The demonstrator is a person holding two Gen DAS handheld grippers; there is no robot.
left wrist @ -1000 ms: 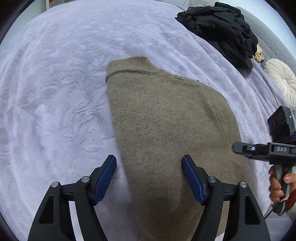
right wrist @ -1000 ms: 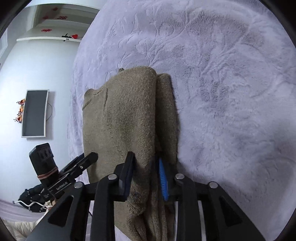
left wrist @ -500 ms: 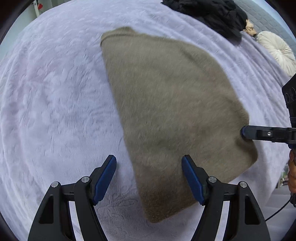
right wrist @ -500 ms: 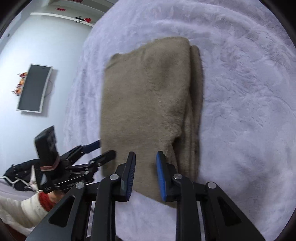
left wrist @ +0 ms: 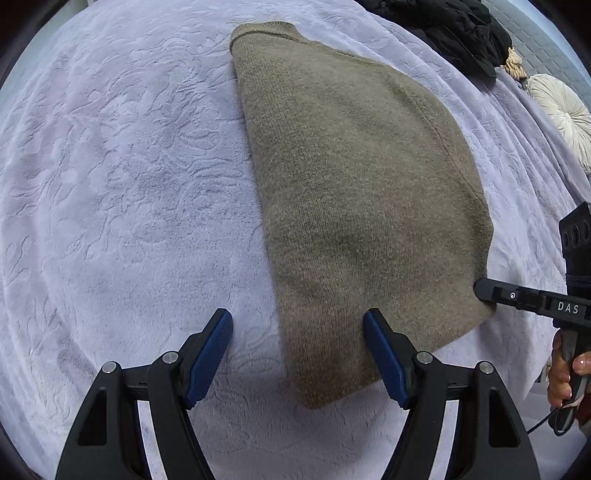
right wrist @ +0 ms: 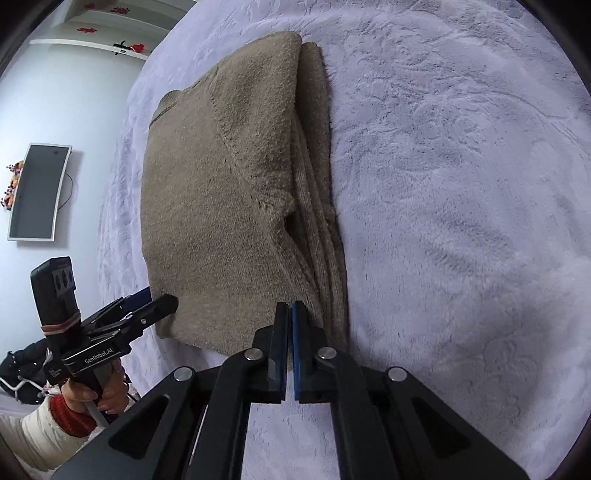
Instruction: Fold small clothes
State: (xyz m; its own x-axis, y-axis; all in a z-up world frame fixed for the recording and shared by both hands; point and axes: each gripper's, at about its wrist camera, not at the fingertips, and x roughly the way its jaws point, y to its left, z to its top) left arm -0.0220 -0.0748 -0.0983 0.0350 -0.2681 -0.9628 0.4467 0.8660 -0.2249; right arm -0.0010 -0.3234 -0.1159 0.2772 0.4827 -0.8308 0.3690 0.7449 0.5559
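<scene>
An olive-brown knitted sweater (left wrist: 354, 177) lies folded lengthwise on a lavender embossed bedspread (left wrist: 122, 192). In the right wrist view the sweater (right wrist: 221, 206) shows its folded sleeve layers along its right side. My left gripper (left wrist: 297, 354) is open and empty, hovering over the sweater's near hem corner. My right gripper (right wrist: 289, 314) is shut with nothing between its pads, its tips just at the sweater's near hem. The right gripper also shows in the left wrist view (left wrist: 480, 288), at the sweater's right edge.
A black garment pile (left wrist: 454, 29) and a round cream cushion (left wrist: 565, 110) lie at the bed's far right. A wall screen (right wrist: 37, 195) and a shelf (right wrist: 99, 48) are beyond the bed. The left gripper and the hand holding it (right wrist: 96, 332) are at left.
My right gripper let go of the sweater's folded edge, drew back to the hem and closed empty. The sweater now lies flat. My left gripper stayed open and pulled back slightly.
</scene>
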